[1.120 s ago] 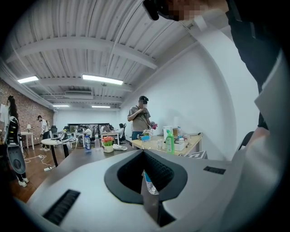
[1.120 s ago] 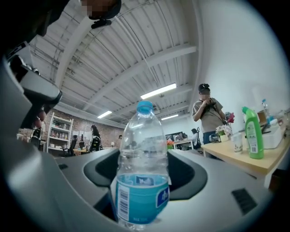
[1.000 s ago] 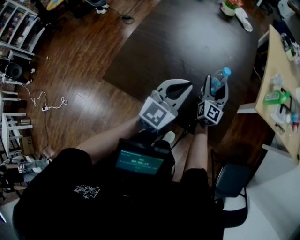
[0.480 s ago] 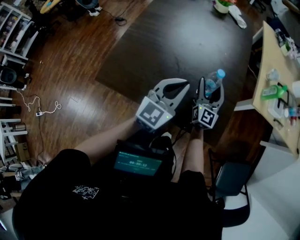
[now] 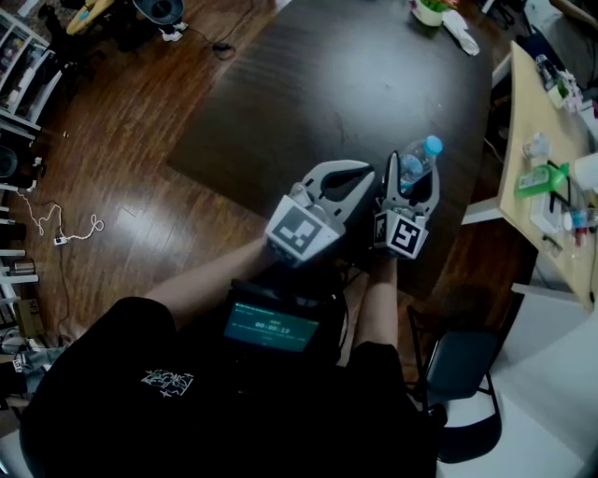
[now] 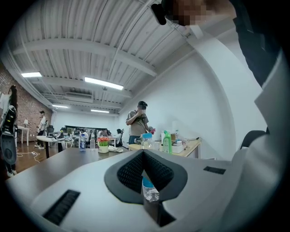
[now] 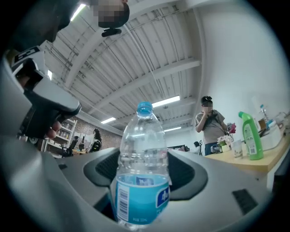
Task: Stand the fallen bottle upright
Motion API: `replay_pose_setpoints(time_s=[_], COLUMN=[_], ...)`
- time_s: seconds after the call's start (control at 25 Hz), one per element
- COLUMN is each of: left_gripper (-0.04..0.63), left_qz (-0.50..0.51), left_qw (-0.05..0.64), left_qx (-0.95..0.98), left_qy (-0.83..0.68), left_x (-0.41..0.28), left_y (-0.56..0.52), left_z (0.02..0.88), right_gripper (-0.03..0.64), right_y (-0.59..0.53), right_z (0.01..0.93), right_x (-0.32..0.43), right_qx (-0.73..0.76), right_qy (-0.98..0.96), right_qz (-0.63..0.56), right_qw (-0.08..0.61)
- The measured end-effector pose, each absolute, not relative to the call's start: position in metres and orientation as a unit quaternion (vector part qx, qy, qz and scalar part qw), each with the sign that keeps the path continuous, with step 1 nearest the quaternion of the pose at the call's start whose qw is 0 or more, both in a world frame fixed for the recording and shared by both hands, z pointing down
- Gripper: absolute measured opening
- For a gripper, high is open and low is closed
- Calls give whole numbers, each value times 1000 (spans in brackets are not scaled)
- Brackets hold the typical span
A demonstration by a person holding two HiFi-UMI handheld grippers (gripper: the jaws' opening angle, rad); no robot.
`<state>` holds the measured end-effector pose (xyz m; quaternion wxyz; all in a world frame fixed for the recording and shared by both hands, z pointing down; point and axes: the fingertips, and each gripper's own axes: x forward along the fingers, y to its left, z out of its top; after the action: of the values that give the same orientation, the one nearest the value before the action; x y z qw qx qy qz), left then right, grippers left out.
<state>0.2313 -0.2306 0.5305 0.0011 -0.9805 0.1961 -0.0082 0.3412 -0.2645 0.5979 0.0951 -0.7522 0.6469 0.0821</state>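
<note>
A clear water bottle (image 5: 414,162) with a blue cap and blue label is held over the dark table (image 5: 355,75). My right gripper (image 5: 409,177) is shut on its lower body. In the right gripper view the bottle (image 7: 142,163) stands cap up between the jaws of that gripper (image 7: 144,183). My left gripper (image 5: 361,172) hangs just left of it, shut, with nothing between its fingers. Past the left gripper (image 6: 144,153) in its own view, the bottle (image 6: 150,189) shows through the gap behind the closed tips.
A light wooden desk (image 5: 523,140) with a green bottle (image 5: 540,179) and small items stands at the right. A dark chair (image 5: 462,364) is below it. A flower pot (image 5: 430,9) sits at the table's far end. A person (image 6: 138,123) stands beyond the table.
Both grippers and the held bottle have drifted slightly left in the head view, keeping the same spacing. Neither gripper's grip has changed.
</note>
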Motion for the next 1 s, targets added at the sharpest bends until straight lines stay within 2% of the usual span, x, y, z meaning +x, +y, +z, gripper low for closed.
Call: replay_pose_setpoints(time_s=[1.0], left_gripper=[-3], left_qz=[-21], left_qw=[-13], left_qx=[-982], left_qy=[189], left_x=[228], left_y=[-219], left_z=[521], right_gripper=[379], right_y=[-237], right_z=[581], right_x=[330], right_qx=[-745], right_qy=[660], right_qz=[65], right_qw=[76])
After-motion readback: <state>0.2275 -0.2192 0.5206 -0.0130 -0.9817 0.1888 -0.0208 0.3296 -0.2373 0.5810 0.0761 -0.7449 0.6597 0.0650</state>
